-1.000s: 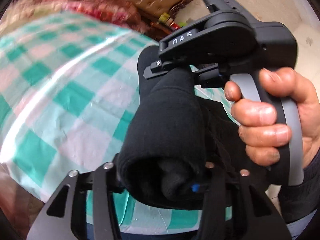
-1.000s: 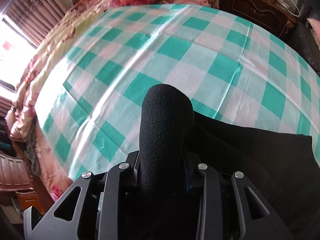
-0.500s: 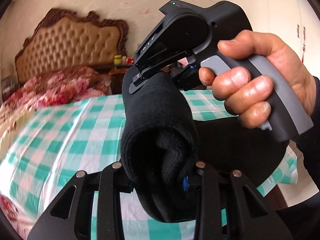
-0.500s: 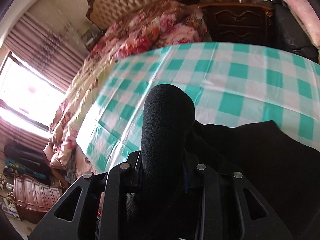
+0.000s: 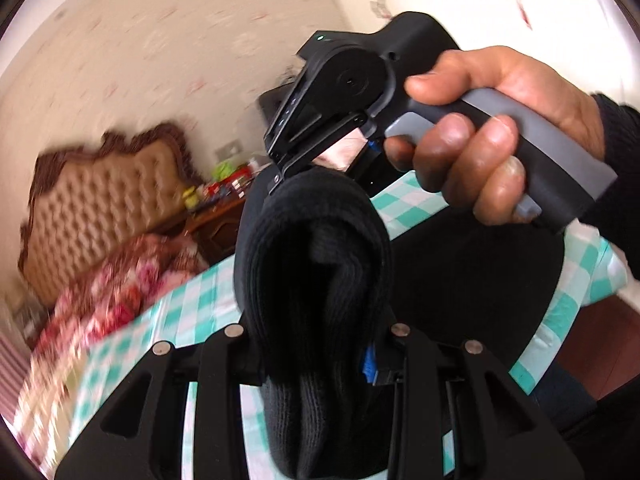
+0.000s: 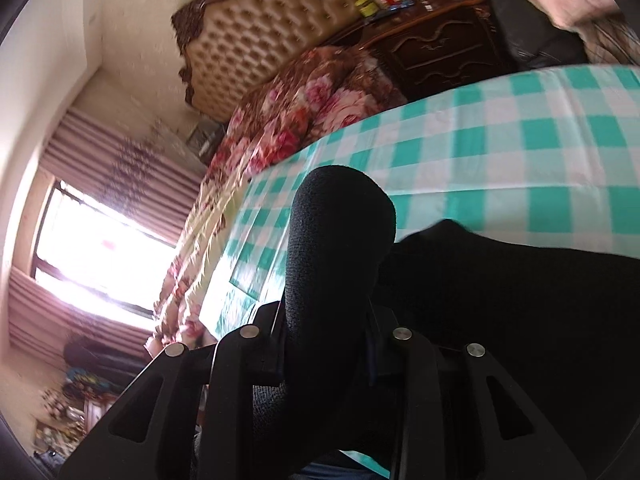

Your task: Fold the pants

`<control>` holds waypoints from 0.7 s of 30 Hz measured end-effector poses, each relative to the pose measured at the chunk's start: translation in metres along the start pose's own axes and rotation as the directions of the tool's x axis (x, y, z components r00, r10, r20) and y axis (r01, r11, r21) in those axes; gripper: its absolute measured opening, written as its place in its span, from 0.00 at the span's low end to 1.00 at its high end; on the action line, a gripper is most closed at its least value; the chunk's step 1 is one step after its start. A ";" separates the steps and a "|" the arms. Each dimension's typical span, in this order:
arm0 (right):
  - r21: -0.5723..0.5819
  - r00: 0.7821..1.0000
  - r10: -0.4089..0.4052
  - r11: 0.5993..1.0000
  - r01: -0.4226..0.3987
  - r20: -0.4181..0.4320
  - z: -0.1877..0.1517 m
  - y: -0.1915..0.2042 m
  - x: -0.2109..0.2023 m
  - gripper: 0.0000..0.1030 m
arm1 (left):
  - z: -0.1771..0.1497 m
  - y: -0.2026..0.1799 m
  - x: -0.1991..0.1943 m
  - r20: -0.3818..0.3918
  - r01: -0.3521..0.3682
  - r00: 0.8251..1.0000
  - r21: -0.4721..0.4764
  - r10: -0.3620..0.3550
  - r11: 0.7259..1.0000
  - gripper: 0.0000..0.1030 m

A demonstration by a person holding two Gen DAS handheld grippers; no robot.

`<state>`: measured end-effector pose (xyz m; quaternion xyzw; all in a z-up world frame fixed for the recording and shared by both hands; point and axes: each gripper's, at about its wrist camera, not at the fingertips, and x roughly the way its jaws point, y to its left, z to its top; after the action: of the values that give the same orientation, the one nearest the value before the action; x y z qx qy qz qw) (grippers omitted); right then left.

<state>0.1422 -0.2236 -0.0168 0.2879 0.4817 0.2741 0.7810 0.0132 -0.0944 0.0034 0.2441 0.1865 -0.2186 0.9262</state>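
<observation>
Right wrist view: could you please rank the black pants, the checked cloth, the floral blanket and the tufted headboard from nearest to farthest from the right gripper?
1. Black pants: bunched between the right gripper fingers, centre.
2. Checked cloth: spread just beyond the pants, right.
3. Floral blanket: heaped past the cloth's far edge, upper centre.
4. Tufted headboard: behind the blanket, against the wall, top.

Change record, my feeds. Left gripper [image 5: 320, 360]: jaws recently eased closer on the bunched black pants [image 5: 320, 280]; its view swung up from the checked cloth [image 5: 208, 304] to wall and headboard [image 5: 104, 200]. Right gripper [image 6: 324, 344]: view likewise lifted and rolled; window [image 6: 100, 256] and nightstand [image 6: 440, 44] have entered.
</observation>
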 end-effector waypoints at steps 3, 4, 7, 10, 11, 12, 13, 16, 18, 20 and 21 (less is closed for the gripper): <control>0.055 1.000 0.001 0.999 -0.002 0.019 -0.003 -0.037 -0.017 0.31 | 0.013 -0.036 0.017 0.000 0.014 1.000 0.098 -0.014 0.995 0.31; 0.073 1.000 -0.010 0.997 0.008 0.025 -0.006 -0.052 -0.023 0.31 | 0.016 -0.053 0.026 -0.006 0.023 1.000 0.144 -0.023 0.989 0.31; 0.140 0.999 -0.039 0.990 0.035 0.020 -0.014 -0.096 -0.034 0.37 | 0.017 -0.087 0.047 -0.010 0.041 0.999 0.230 -0.040 0.972 0.31; 0.189 0.998 -0.064 0.980 0.062 0.005 -0.024 -0.136 -0.038 0.45 | 0.011 -0.130 0.072 -0.007 0.059 0.998 0.324 -0.060 0.944 0.31; 0.205 0.997 -0.080 0.976 0.080 -0.008 -0.029 -0.151 -0.038 0.47 | 0.008 -0.144 0.077 -0.006 0.064 0.998 0.354 -0.066 0.933 0.31; 0.213 0.995 -0.095 0.972 0.097 -0.020 -0.033 -0.161 -0.037 0.51 | 0.002 -0.161 0.086 -0.007 0.071 0.997 0.395 -0.074 0.916 0.32; 0.220 0.993 -0.110 0.969 0.114 -0.033 -0.037 -0.172 -0.035 0.54 | -0.003 -0.173 0.093 -0.010 0.076 0.997 0.418 -0.079 0.905 0.32; 0.209 0.995 -0.099 0.972 0.103 -0.031 -0.046 -0.187 -0.035 0.54 | -0.018 -0.198 0.108 -0.018 0.084 0.996 0.492 -0.087 0.866 0.44; 0.167 0.995 -0.099 0.981 0.102 -0.026 -0.048 -0.184 -0.034 0.54 | -0.023 -0.202 0.111 0.000 0.066 0.997 0.525 -0.077 0.848 0.53; 0.123 0.992 -0.119 0.985 0.122 -0.032 -0.049 -0.179 -0.032 0.54 | -0.028 -0.200 0.106 0.017 0.068 0.996 0.543 -0.092 0.837 0.61; 0.112 0.992 -0.124 0.986 0.127 -0.034 -0.050 -0.179 -0.033 0.54 | -0.029 -0.200 0.103 0.021 0.064 0.996 0.551 -0.091 0.832 0.63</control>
<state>0.1112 -0.3595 -0.1433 0.2972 0.5243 0.2004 0.7724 -0.0072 -0.2679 -0.1408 0.4866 0.1044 -0.3057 0.8117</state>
